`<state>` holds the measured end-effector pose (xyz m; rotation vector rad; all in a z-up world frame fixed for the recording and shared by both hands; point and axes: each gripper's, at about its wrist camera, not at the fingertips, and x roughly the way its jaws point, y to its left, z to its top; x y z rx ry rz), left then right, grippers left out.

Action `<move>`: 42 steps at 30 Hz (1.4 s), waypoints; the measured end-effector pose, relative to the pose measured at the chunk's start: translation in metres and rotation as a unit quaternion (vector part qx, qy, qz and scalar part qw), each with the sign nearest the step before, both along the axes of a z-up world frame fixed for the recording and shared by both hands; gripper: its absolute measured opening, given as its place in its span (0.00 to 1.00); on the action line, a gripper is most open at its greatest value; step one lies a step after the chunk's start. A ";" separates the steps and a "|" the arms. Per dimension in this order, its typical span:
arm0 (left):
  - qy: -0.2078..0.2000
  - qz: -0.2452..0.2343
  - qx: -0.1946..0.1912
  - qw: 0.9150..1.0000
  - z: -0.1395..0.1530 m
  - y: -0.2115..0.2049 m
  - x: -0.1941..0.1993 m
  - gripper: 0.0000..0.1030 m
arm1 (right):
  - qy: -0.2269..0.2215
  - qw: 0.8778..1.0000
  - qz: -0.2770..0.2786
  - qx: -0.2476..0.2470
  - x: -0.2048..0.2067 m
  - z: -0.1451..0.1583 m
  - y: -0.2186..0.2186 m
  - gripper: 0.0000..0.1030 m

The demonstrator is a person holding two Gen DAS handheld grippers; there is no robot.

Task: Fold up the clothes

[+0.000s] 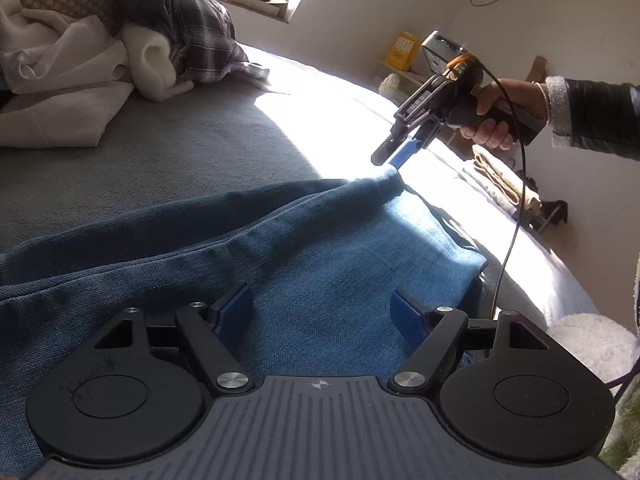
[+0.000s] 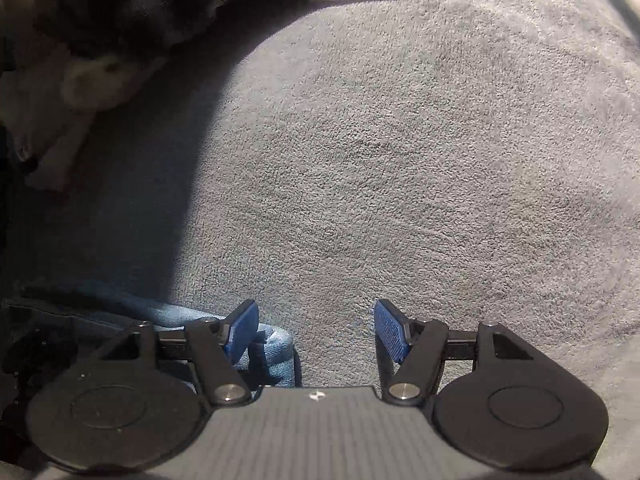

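Blue jeans (image 1: 320, 240) lie spread across the grey bed cover (image 1: 180, 148). My left gripper (image 1: 322, 314) hovers open low over the denim, its blue pads (image 1: 236, 312) wide apart with nothing between them. A hand (image 1: 492, 120) holds my right gripper (image 1: 390, 158) at the far end of the jeans, fingertips just above a raised denim corner (image 1: 390, 178). In the right wrist view my right gripper (image 2: 316, 326) stands open. A fold of denim (image 2: 276, 346) lies under its left finger, and only grey cover (image 2: 400, 160) shows between the pads.
A pile of white garments (image 1: 60, 80) and a dark plaid shirt (image 1: 196, 36) sits at the bed's far left, also seen as a shaded pile (image 2: 100, 20). Folded beige cloth (image 1: 500, 184) rests by the right edge. A cable (image 1: 516, 220) hangs from the right gripper.
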<state>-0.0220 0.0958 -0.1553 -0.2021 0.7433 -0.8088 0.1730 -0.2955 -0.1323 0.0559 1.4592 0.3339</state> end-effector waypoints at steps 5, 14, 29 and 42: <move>-0.001 -0.009 -0.020 1.000 -0.004 0.005 0.001 0.77 | 0.073 0.995 0.045 -0.050 0.030 -0.022 0.018 0.65; -0.001 -0.009 -0.040 0.999 -0.008 0.007 0.004 0.78 | 0.103 0.986 0.102 -0.088 0.029 -0.022 0.036 0.65; -0.006 -0.010 -0.037 0.999 -0.007 0.006 0.002 0.78 | 0.137 0.924 0.318 -0.163 0.025 -0.063 0.090 0.71; -0.012 -0.009 -0.033 0.999 -0.007 0.005 0.001 0.78 | 0.106 0.981 0.120 -0.112 0.021 -0.038 0.034 0.74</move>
